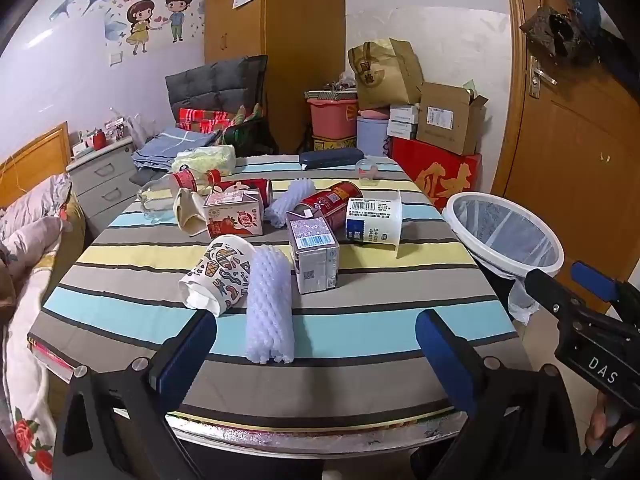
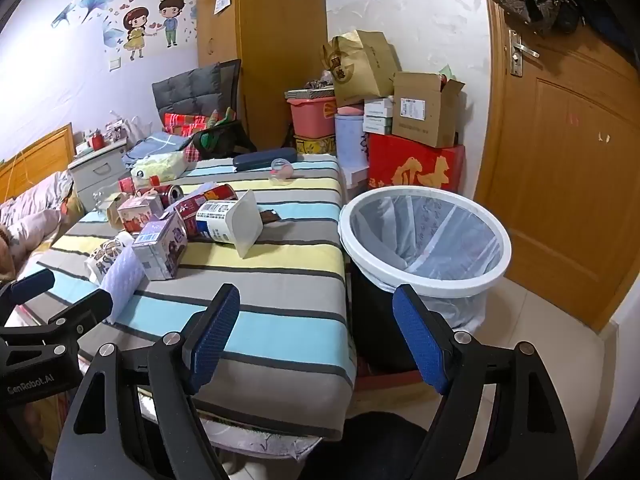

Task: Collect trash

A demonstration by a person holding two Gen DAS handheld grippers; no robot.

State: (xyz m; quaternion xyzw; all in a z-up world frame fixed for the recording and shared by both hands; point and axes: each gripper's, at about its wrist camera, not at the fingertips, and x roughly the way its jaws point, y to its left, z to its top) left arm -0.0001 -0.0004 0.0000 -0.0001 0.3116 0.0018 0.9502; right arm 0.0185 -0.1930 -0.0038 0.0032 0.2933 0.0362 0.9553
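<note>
Trash lies on the striped table (image 1: 360, 332): a white foam net sleeve (image 1: 269, 304), a patterned paper cup (image 1: 218, 274) on its side, a grey carton (image 1: 314, 254), a white yogurt tub (image 1: 374, 220), a red can (image 1: 330, 200) and a strawberry milk carton (image 1: 234, 214). My left gripper (image 1: 316, 334) is open and empty, just in front of the foam sleeve. My right gripper (image 2: 316, 320) is open and empty over the table's front right corner, beside the white-rimmed lined bin (image 2: 424, 236). The bin also shows in the left wrist view (image 1: 504, 232).
Farther back on the table are a second foam sleeve (image 1: 290, 200), a clear bottle (image 1: 176, 188), a small clear cup (image 1: 367, 172) and a dark case (image 1: 330, 158). Boxes (image 2: 416, 160) are stacked behind the bin. A wooden door (image 2: 568, 184) is at right, a bed (image 1: 24, 240) at left.
</note>
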